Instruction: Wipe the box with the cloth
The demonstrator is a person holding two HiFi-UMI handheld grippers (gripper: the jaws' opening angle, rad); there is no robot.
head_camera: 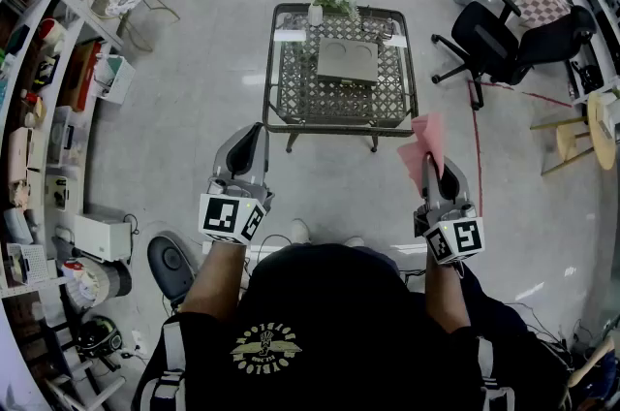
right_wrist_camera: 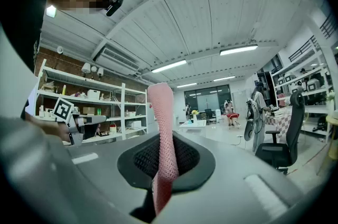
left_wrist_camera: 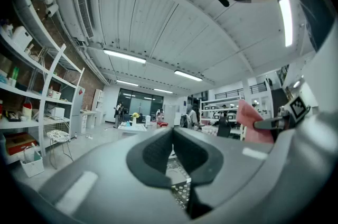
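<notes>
A flat grey-green box lies on the mesh-topped table ahead of me, with a small vase of flowers behind it. My right gripper is shut on a pink cloth, held in the air short of the table's near right corner. In the right gripper view the cloth stands up between the jaws of that gripper. My left gripper is shut with nothing in it, level with the other and short of the table's near left corner. Its jaws meet in the left gripper view.
Shelving packed with items runs along the left. A black office chair stands right of the table, and a wooden stool farther right. A round black device sits on the floor by my left side.
</notes>
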